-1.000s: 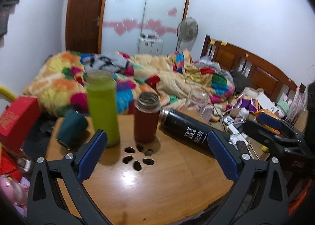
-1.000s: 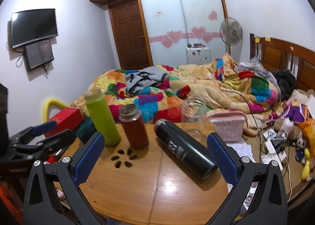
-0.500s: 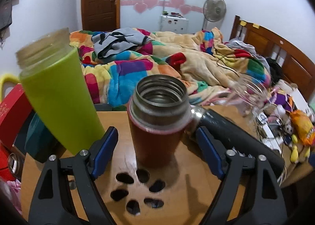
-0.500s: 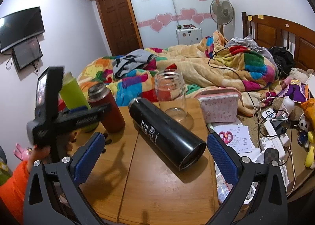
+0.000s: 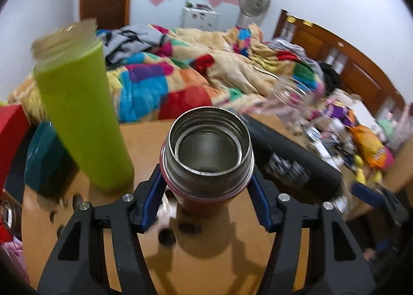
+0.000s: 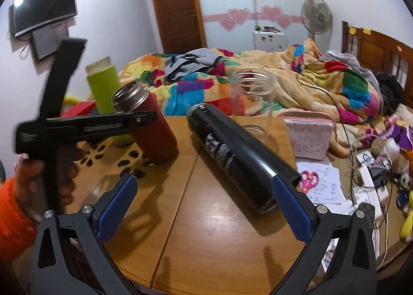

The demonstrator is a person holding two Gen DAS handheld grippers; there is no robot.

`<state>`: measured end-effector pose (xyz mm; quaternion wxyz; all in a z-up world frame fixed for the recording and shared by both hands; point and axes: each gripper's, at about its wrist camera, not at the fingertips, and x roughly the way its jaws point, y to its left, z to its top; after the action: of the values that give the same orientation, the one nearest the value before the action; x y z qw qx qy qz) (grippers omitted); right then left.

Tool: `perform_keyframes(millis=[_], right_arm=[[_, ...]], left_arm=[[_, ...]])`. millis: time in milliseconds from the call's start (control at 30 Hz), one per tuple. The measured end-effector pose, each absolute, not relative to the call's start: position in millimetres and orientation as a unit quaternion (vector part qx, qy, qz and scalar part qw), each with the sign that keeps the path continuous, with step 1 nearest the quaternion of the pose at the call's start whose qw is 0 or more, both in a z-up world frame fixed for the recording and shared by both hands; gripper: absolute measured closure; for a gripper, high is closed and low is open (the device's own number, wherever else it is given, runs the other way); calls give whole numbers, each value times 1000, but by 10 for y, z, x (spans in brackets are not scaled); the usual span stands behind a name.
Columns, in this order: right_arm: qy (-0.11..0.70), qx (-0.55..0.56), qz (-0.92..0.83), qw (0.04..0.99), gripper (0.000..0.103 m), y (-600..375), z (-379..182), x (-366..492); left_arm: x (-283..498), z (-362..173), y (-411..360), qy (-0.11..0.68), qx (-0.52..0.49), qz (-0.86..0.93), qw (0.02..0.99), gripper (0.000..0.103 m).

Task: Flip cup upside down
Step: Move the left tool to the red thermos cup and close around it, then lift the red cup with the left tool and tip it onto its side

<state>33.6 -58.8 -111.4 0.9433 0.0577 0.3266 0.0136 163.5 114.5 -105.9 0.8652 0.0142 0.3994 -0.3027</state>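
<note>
The cup is a red flask with an open steel mouth (image 5: 209,150). It stands on the wooden table (image 5: 206,264), tilted a little to the left in the right wrist view (image 6: 152,127). My left gripper (image 5: 206,186) is shut on its upper body, one blue pad on each side. In the right wrist view the left gripper (image 6: 144,117) reaches in from the left at the flask's neck. My right gripper (image 6: 204,204) is open and empty over the table's near part, next to a black flask (image 6: 237,158) lying on its side.
A tall green bottle (image 5: 80,119) stands left of the red flask, with a teal cup (image 5: 44,163) lying beside it. A clear glass jar (image 6: 253,98) and a pink pouch (image 6: 307,135) stand behind the black flask. Papers and scissors (image 6: 309,178) lie right. A bed is beyond.
My left gripper has moved forward and closed its pads on the red flask, which now leans a little. My right gripper has shifted slightly and stays open.
</note>
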Motion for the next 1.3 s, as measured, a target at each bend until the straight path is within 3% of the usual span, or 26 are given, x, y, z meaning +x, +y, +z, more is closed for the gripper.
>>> perform_keyframes(millis=[400, 467, 567, 633, 833, 1300], right_arm=[[337, 3, 158, 928, 0, 58, -1375, 409], [339, -11, 165, 926, 3, 142, -1419, 445], [352, -11, 191, 916, 17, 220, -1480, 504], [360, -11, 206, 910, 34, 262, -1510, 512], [356, -20, 195, 914, 38, 348, -1528, 536], [354, -12, 204, 913, 43, 453, -1572, 544]], left_arm=[[1155, -1027, 1572, 469, -38, -397, 788, 42], [1116, -1038, 1618, 476, -49, -406, 778, 42], [1095, -1043, 1676, 479, -59, -410, 774, 42], [1123, -1061, 1711, 481, -69, -409, 772, 42], [1208, -1116, 1806, 478, -95, -400, 776, 41], [1358, -1337, 1906, 478, -99, -330, 808, 29]])
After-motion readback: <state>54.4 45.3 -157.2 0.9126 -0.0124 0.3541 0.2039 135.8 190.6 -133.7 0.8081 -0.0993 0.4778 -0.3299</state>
